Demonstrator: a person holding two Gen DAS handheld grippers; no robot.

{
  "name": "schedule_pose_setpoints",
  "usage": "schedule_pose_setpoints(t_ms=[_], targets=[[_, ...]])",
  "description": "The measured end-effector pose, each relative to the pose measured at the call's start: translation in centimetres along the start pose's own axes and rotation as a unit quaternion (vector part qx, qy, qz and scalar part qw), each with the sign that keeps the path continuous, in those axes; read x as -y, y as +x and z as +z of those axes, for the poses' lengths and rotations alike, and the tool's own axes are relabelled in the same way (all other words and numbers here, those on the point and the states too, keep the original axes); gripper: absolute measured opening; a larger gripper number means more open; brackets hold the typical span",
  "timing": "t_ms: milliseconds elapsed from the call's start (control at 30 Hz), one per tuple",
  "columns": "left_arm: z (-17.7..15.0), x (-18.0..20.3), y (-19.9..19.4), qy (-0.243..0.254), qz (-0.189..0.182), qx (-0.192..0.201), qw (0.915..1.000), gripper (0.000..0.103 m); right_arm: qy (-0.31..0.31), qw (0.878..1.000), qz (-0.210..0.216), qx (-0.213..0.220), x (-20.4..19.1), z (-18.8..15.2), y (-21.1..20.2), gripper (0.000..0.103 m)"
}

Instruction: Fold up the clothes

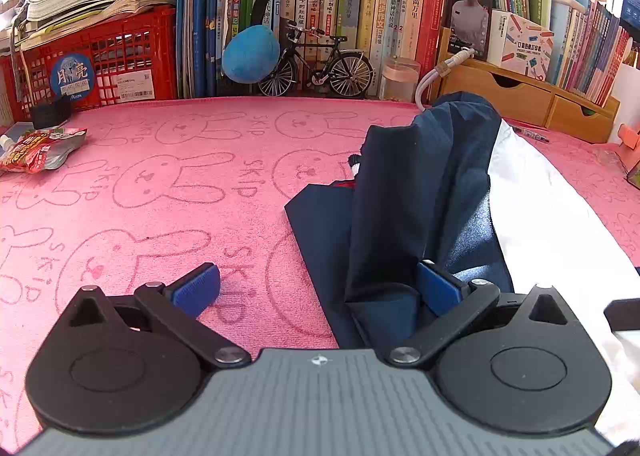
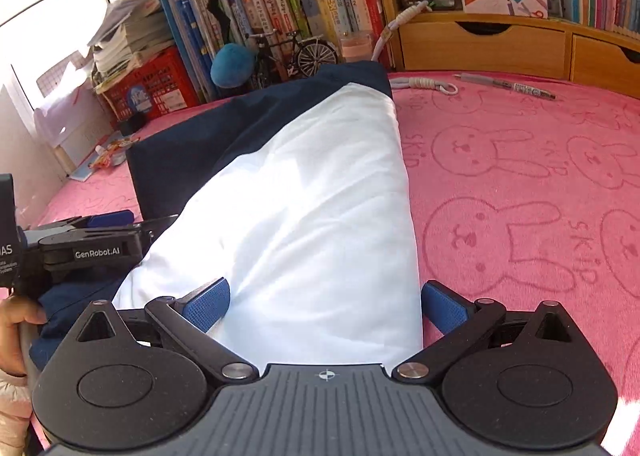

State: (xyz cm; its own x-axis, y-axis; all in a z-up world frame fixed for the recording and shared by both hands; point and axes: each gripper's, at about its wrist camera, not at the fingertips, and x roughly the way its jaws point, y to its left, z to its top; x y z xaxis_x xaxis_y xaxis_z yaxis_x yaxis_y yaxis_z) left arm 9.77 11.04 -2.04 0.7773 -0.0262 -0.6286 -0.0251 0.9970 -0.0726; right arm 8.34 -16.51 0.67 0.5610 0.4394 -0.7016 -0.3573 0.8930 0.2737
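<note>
A navy and white garment lies partly folded on the pink rabbit-print cloth. My left gripper is open; its right pad rests against a raised navy fold, its left pad over bare cloth. In the right wrist view the garment shows a long white panel with navy at the far and left sides. My right gripper is open, its jaws straddling the near end of the white panel. The left gripper appears at the left, a hand holding it.
Books, a red crate, a model bicycle, a blue plush and wooden drawers line the back. A snack pouch lies at the left, a pen and a white cord at the far right.
</note>
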Motion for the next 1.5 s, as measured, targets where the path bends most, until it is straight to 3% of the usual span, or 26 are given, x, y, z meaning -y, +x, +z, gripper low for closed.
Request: schedule_pose_setpoints(t_ms=[133, 233, 400, 500, 633, 833, 933, 1067, 1167, 1333, 1400, 1500], targets=[[0.0, -0.1, 0.0, 0.001, 0.000, 0.000, 1.0000, 0.103, -0.080, 0.997, -0.015, -0.002, -1.6, -3.5, -2.6, 0.103], [-0.1, 0.0, -0.1, 0.000, 0.001, 0.001, 1.0000, 0.103, -0.103, 0.994, -0.023, -0.001, -2.2, -5.3, -4.0, 0.103], [-1.4, -0.9, -2.3, -0.015, 0.001, -0.005, 0.9999, 0.103, -0.096, 0.995, -0.026, 0.007, -2.1, -6.7, -5.5, 0.103], [-2.6, -2.3, -5.3, -0.049, -0.002, -0.013, 0.9987, 0.103, -0.101, 0.994, -0.027, 0.013, -2.1, -7.4, -6.0, 0.103], [-4.0, -2.0, -9.4, -0.020, 0.038, 0.004, 0.9991, 0.103, -0.112, 0.993, -0.026, 0.023, -2.4, -8.4, -6.5, 0.103], [-5.9, 0.4, -13.8, 0.000, -0.005, 0.021, 0.9998, 0.103, -0.105, 0.994, -0.014, 0.033, -2.2, -9.3, -7.6, 0.103], [-6.6, 2.5, -14.1, 0.027, -0.012, 0.029, 0.9991, 0.103, -0.093, 0.995, -0.018, 0.039, -1.8, -9.7, -8.3, 0.103], [-7.4, 3.7, -11.9, 0.052, 0.021, 0.007, 0.9984, 0.103, -0.076, 0.996, -0.023, 0.048, -1.2, -10.3, -9.1, 0.103], [-8.3, 3.1, -10.5, 0.047, 0.026, -0.013, 0.9985, 0.103, -0.060, 0.996, -0.030, 0.055, -0.5, -10.7, -9.6, 0.103], [-8.8, 1.2, -10.5, 0.019, 0.004, -0.019, 0.9996, 0.103, -0.033, 0.997, -0.034, 0.066, 1.0, -10.9, -10.1, 0.103], [-8.8, 1.0, -11.0, 0.021, 0.015, -0.019, 0.9995, 0.103, -0.026, 0.997, -0.035, 0.070, 1.4, -10.8, -10.3, 0.103], [-9.4, 1.1, -11.6, 0.054, 0.106, -0.021, 0.9927, 0.103, -0.024, 0.996, -0.037, 0.074, 1.8, -11.0, -10.3, 0.103]])
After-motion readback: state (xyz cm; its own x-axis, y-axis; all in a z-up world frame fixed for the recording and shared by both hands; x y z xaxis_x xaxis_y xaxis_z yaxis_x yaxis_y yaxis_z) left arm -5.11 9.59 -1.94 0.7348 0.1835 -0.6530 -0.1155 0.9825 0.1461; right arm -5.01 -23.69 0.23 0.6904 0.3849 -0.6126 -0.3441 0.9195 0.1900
